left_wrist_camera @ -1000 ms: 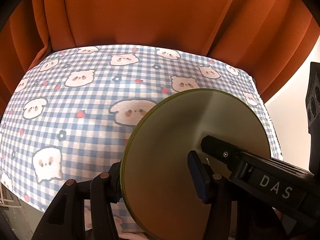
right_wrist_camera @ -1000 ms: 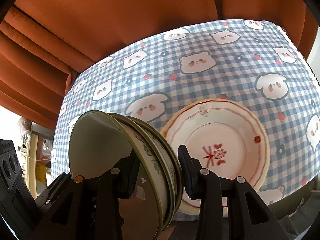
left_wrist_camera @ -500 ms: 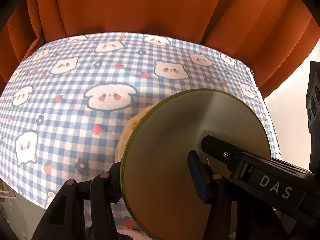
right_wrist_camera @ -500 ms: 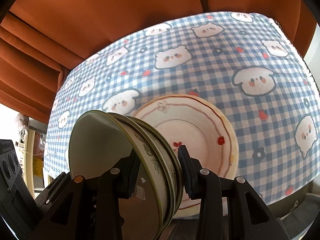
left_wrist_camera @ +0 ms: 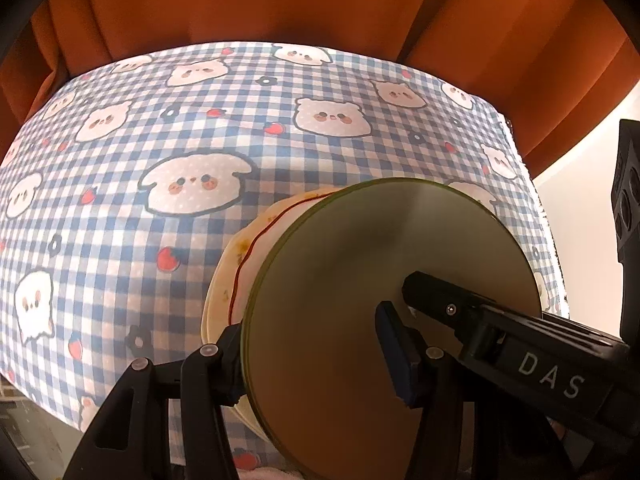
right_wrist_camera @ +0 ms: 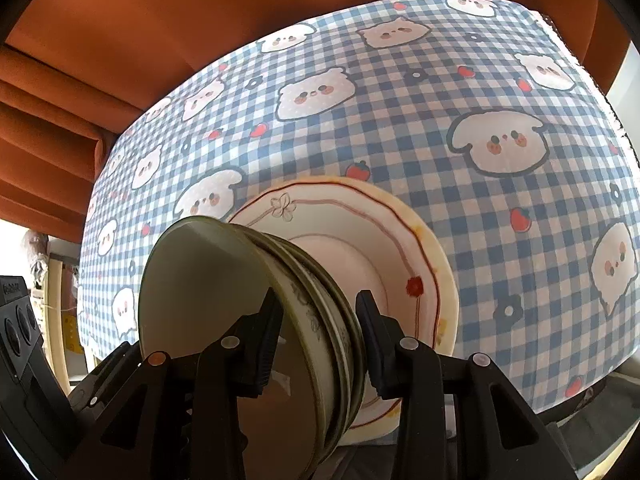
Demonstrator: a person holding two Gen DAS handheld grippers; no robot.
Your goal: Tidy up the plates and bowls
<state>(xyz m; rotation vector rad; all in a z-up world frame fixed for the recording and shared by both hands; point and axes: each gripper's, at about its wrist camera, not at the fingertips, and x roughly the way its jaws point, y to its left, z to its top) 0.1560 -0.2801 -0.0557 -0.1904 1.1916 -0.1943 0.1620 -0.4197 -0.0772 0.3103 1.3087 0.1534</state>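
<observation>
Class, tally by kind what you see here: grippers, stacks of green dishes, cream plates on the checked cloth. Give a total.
Grippers: 2, left gripper and right gripper
Green dish stacks: 1
Cream plates: 1
Total: 4

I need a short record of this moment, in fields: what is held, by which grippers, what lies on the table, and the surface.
held: stack of green-rimmed dishes, on edge
left gripper: shut on the stack
right gripper: shut on the stack
on table: white plate with red line, flat, behind the stack
surface: checked tablecloth with bears
background: orange curtain
</observation>
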